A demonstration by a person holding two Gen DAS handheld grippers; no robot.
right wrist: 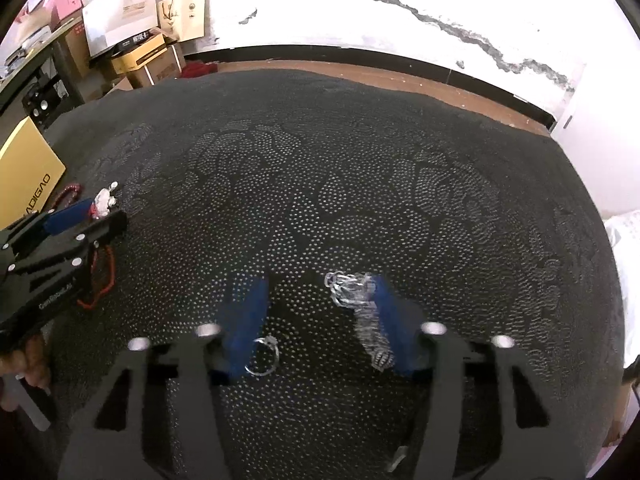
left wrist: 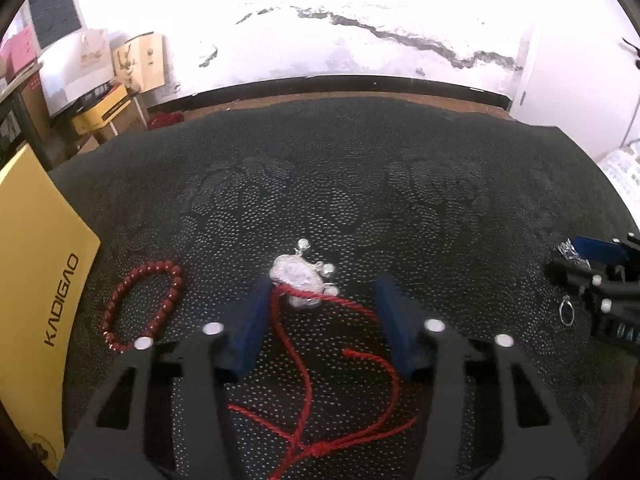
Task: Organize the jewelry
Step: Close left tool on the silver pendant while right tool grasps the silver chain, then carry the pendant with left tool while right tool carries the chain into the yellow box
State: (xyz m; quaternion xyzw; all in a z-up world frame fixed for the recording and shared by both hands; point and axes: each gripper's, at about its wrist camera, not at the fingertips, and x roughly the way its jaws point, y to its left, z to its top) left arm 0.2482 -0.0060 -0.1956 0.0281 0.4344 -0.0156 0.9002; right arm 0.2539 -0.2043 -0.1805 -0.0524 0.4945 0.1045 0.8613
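Between our left gripper point(left wrist: 320, 308) pads, parted and gripping nothing, lies limp red cord point(left wrist: 304, 364) tied to a light silver pendant point(left wrist: 298, 276); we'd pinch the cord. Our right gripper point(right wrist: 320, 312), likewise parted, brackets a slippery silver chain point(right wrist: 352, 288).

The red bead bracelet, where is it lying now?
In the left wrist view the red bead bracelet lies on the black mat, left of the left gripper, between it and the yellow box.
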